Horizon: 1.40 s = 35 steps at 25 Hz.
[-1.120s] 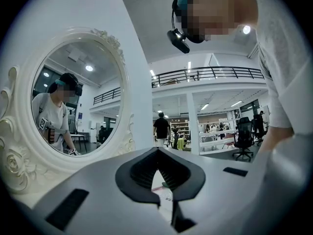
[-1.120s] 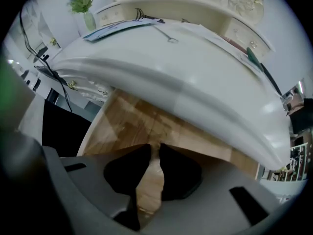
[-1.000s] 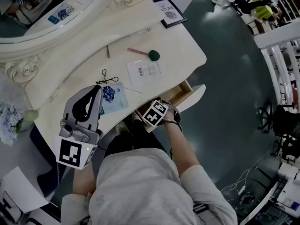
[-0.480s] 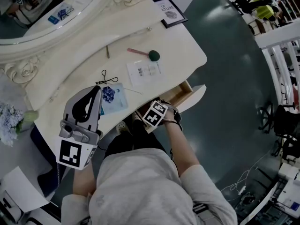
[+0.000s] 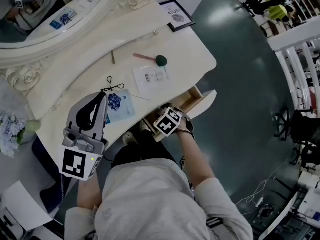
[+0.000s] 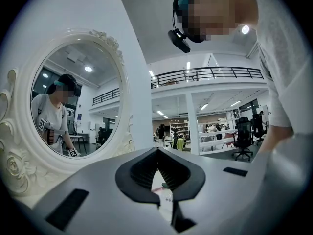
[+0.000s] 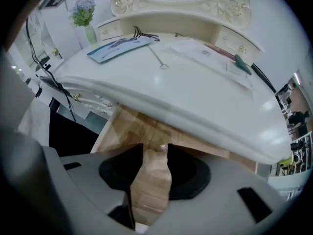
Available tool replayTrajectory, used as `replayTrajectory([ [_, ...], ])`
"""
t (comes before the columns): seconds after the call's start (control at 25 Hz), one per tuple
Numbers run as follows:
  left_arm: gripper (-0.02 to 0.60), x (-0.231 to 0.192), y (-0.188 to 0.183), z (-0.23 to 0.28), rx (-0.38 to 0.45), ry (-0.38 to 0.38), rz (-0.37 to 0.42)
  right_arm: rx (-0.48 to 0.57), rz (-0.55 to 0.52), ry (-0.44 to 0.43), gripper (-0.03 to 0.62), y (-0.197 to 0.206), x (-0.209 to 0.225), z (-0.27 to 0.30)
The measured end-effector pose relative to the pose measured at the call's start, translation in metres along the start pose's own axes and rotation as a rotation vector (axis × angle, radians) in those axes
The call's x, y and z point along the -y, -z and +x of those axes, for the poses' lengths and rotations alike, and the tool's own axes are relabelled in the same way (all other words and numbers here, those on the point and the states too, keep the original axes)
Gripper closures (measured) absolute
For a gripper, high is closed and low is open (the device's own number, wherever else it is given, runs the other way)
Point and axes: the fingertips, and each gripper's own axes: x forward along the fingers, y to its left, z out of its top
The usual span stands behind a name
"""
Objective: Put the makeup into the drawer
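Observation:
The drawer [image 5: 194, 99] stands pulled out from the front of the white vanity table [image 5: 195, 49], its wooden floor [image 7: 142, 126] showing. My right gripper [image 5: 165, 115] points steeply down into it. Its jaws [image 7: 155, 150] have just been opening and now stand apart, with a pale beige makeup item [image 7: 153, 161] lying between them on the drawer floor, not pressed by the pads. My left gripper [image 5: 104, 96] hovers level over the table's left part, fingertips together [image 6: 157, 150], holding nothing.
On the tabletop lie a green-headed brush [image 5: 159, 60], a white packet [image 5: 152, 76], a blue sachet [image 5: 117, 104], a black wire clip [image 5: 113, 84] and a framed card [image 5: 177, 15]. The oval mirror [image 5: 55, 14] rises behind; flowers [image 5: 10, 129] stand at the left.
The head view has shifted slightly. Both grippers stay about where they were, the right one still over the open drawer.

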Motion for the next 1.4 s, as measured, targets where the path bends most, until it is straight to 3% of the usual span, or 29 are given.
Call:
replayTrajectory([
  [0.24,0.568,0.005,0.011,-0.012,-0.042,0.046,0.035,0.082,0.117,0.028,0.433,0.0,0.01,-0.021],
  [0.28,0.568,0.006,0.008,-0.012,-0.03,0.044,0.032,0.104,0.14,0.04,0.448,0.0,0.012,-0.026],
  [0.36,0.568,0.004,-0.003,-0.011,0.011,0.029,0.012,0.151,0.188,0.07,0.538,-0.002,0.016,-0.036],
  [0.48,0.568,0.005,-0.007,-0.013,0.029,0.029,0.011,0.228,0.251,0.094,0.568,-0.007,0.018,-0.05],
  [0.88,0.568,0.003,-0.004,-0.03,0.021,0.042,0.015,0.528,0.37,0.171,0.571,-0.036,0.016,-0.107],
  [1.4,0.568,-0.004,-0.003,-0.048,0.017,0.041,0.033,0.816,0.433,0.234,0.571,-0.084,0.011,-0.179],
])
